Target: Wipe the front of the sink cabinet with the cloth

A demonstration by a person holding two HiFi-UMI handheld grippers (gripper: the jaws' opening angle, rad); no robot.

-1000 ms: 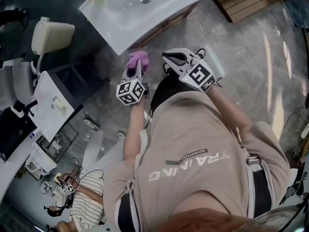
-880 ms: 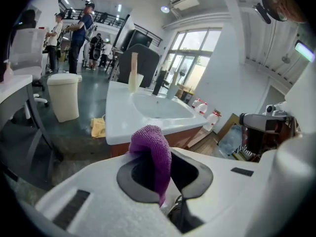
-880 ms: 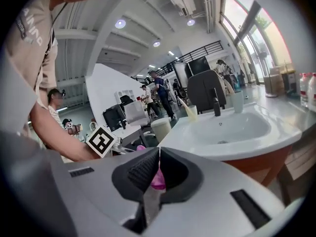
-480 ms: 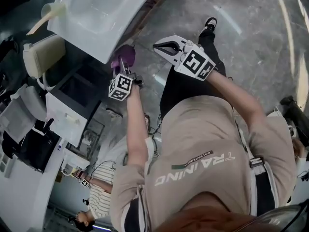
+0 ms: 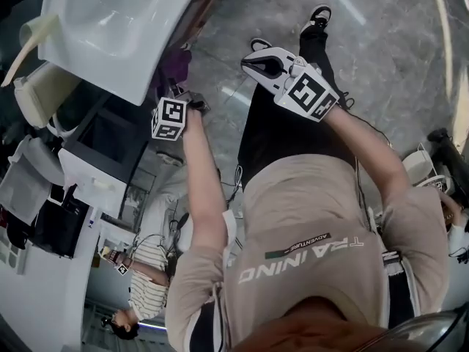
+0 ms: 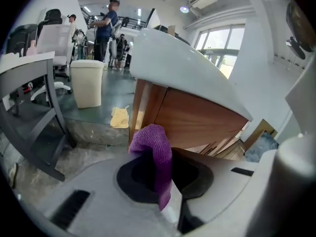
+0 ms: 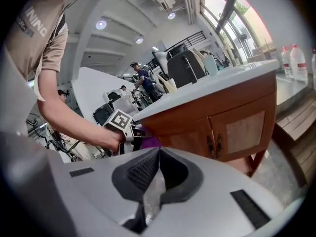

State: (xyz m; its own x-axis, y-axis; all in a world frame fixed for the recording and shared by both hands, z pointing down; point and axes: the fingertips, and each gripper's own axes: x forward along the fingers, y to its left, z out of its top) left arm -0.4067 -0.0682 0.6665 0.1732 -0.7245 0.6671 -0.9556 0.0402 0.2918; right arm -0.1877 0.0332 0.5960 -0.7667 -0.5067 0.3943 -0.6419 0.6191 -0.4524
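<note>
A purple cloth [image 6: 154, 147], matt, with a nubbly looped weave. The sink cabinet [image 6: 197, 120] is smooth brown wood with a soft sheen, topped by a glossy white basin [image 5: 124, 20]. The floor [image 5: 396, 50] looks like polished grey stone. The left gripper [image 6: 168, 197] and right gripper [image 7: 153, 190] have matt grey plastic shells.

Sink top [image 6: 187, 68]: overhangs cabinet front [image 6: 197, 117], caps headroom above panel.
Cabinet front: flat wood, approach open; door handles [image 7: 214, 145] protrude mid-panel.
Left gripper [image 5: 179, 86] with cloth [image 6: 157, 142]: occupies space under overhang at cabinet corner.
Grey frame [image 6: 54, 100]: stands near that corner, narrow floor strip between.
Bin [image 6: 88, 82], yellow rag [image 6: 119, 117]: beyond, apart.
Marble floor [image 5: 381, 50] opposite side: open.
</note>
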